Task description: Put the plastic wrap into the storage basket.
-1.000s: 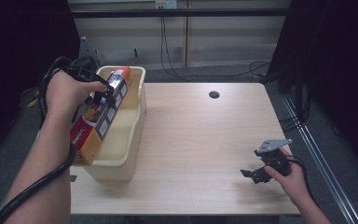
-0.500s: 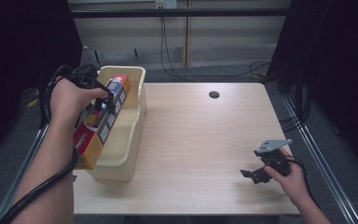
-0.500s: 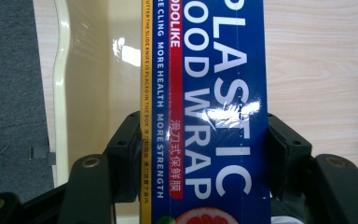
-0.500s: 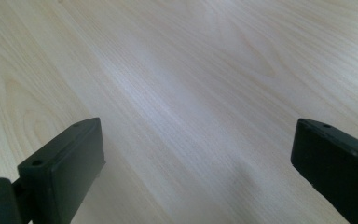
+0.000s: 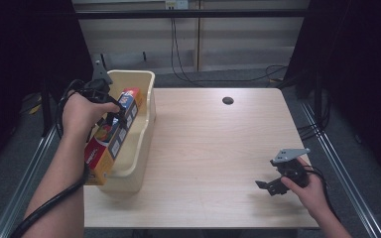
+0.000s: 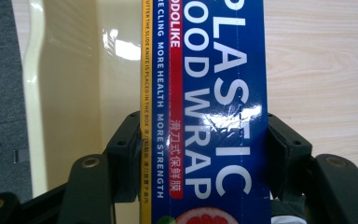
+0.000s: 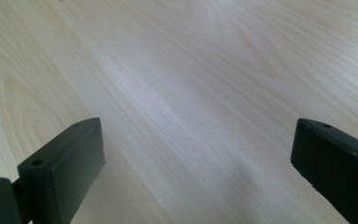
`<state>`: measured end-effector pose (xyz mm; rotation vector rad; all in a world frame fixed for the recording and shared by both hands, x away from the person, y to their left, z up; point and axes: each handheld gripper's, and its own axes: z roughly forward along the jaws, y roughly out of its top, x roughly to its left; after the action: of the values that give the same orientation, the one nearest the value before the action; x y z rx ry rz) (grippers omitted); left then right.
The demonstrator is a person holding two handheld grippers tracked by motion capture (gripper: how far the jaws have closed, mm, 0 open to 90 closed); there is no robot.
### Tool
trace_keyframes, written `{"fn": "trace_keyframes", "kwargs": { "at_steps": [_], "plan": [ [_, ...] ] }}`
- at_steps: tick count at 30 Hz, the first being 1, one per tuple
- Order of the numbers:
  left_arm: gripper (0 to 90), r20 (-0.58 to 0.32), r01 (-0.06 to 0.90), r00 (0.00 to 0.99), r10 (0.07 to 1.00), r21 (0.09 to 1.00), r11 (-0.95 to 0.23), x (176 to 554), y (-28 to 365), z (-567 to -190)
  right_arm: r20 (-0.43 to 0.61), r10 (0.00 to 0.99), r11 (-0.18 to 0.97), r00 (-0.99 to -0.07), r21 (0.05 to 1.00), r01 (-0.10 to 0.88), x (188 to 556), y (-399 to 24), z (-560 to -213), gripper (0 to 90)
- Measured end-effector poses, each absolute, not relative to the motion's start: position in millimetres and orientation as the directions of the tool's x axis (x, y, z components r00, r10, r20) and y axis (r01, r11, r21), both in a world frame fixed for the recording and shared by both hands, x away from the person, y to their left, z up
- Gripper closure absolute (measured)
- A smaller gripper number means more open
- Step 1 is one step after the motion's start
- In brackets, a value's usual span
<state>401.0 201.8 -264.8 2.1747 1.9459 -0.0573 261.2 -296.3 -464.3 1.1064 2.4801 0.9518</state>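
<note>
A long plastic wrap box (image 5: 110,139), blue and red with white lettering, lies tilted inside the cream plastic bin (image 5: 144,130) at the table's left edge. My left gripper (image 5: 113,118) is shut on the box near its middle. In the left gripper view both black pads clamp the sides of the plastic wrap box (image 6: 209,102), with the bin's wall (image 6: 70,93) beneath. My right gripper (image 5: 268,187) rests low over the table near the front right corner, open, and in the right gripper view bare wood lies between its jaws (image 7: 196,172).
The light wooden table (image 5: 213,148) has a dark round cable hole (image 5: 227,100) at the back. Metal rails run along both sides of the table. Cables trail on the floor behind it.
My left hand has lowered the box deeper into the bin, and its front end has sunk. The right hand and its gripper have stayed where they were.
</note>
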Motion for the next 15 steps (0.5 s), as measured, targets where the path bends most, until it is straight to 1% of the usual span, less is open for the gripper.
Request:
{"fn": "trace_keyframes", "kwargs": {
  "at_steps": [2,3,7,11,15],
  "plan": [
    [40.5,-0.186,0.987,0.118,0.976,0.132,-0.094,401,202,-268,0.029,0.737,0.491,-0.675,0.662,0.565,261,-296,-464,2.5],
    [40.4,-0.174,0.986,0.123,0.977,0.134,-0.101,401,201,-270,0.028,0.737,0.493,-0.676,0.662,0.565,261,-296,-464,2.5],
    [40.4,-0.193,0.989,0.112,0.975,0.121,-0.09,402,201,-277,0.028,0.734,0.496,-0.678,0.661,0.564,261,-296,-465,2.5],
    [40.4,-0.181,0.988,0.126,0.975,0.109,-0.107,403,200,-284,0.025,0.734,0.497,-0.679,0.661,0.562,261,-296,-465,2.5],
    [40.4,-0.197,0.989,0.121,0.973,0.103,-0.103,404,200,-291,0.023,0.734,0.497,-0.679,0.663,0.56,261,-296,-465,2.5]
  ]
}}
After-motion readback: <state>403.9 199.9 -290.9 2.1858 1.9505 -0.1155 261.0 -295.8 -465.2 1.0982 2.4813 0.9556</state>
